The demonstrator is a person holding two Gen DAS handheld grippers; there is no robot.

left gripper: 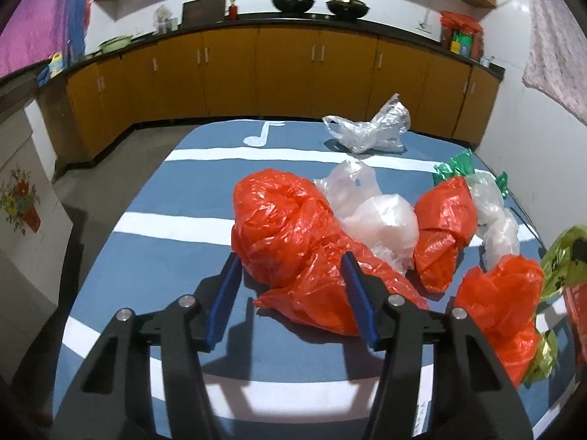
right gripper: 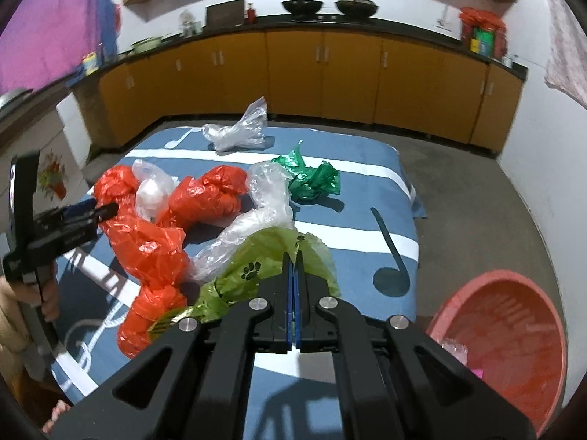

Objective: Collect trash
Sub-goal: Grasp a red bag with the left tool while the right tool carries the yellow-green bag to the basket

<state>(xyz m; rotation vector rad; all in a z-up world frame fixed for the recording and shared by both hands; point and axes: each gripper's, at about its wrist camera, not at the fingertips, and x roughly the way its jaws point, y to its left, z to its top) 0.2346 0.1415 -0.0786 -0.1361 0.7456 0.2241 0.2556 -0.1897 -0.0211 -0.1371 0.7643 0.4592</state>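
Note:
Crumpled plastic bags lie on a blue striped table (left gripper: 176, 198). My left gripper (left gripper: 290, 267) is open, its blue pads on either side of a big red bag (left gripper: 290, 231); it also shows in the right wrist view (right gripper: 99, 212). My right gripper (right gripper: 293, 256) is shut on a lime-green bag with paw prints (right gripper: 256, 260), also seen at the right edge of the left wrist view (left gripper: 565, 256). Other red bags (left gripper: 444, 223) (left gripper: 502, 300), clear bags (left gripper: 381, 220) (right gripper: 234, 134) and a dark green bag (right gripper: 312, 179) lie around.
A red plastic basin (right gripper: 513, 337) stands on the floor to the right of the table, with some pink scraps inside. Yellow cabinets (left gripper: 286, 69) under a dark counter run along the far wall. A white box with a flower picture (left gripper: 22, 201) stands at the left.

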